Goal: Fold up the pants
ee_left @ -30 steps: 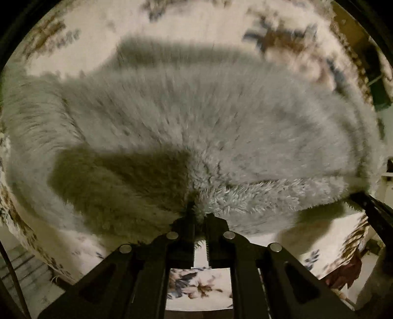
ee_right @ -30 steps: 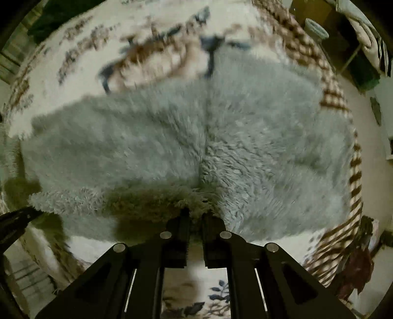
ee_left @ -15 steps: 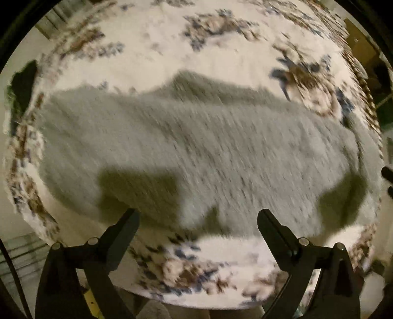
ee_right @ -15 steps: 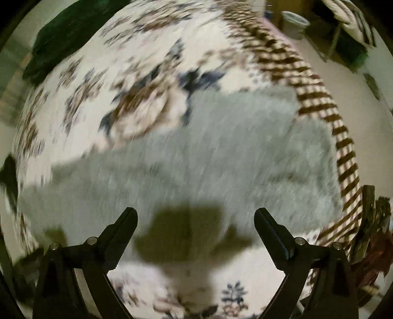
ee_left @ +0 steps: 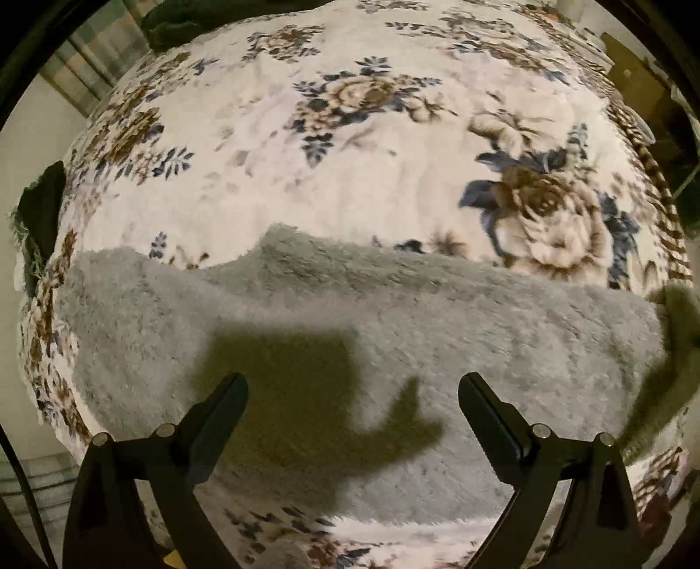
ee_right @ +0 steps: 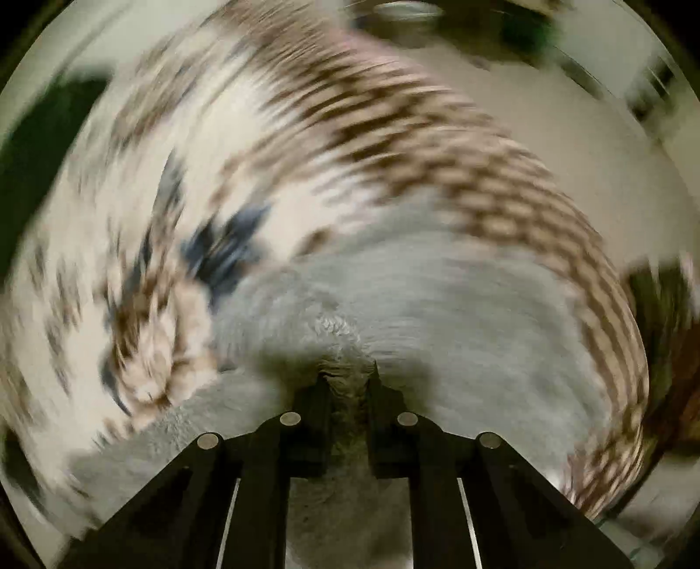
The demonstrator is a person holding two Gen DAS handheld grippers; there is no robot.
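Observation:
Grey fluffy pants (ee_left: 393,315) lie folded in a long band across a floral blanket (ee_left: 372,175) on a bed. My left gripper (ee_left: 352,381) hangs open above the band's near half, nothing between its fingers, its shadow on the fabric. At the right edge of the left wrist view a corner of the pants (ee_left: 673,341) is lifted off the bed. The right wrist view is blurred by motion. There my right gripper (ee_right: 350,374) is closing its jaws, and a bunch of the grey pants (ee_right: 459,315) is pinched between them.
The blanket's brown checked border (ee_right: 437,175) marks the bed's right edge, with bare floor (ee_right: 568,131) beyond it. Dark green cloth (ee_left: 41,205) lies at the bed's left edge and more (ee_left: 188,22) at the far end.
Both grippers let go of the pants' near edge and opened. The left one rose and stayed open. The right one swung sideways, rolled, and shut on a bunch of the pants.

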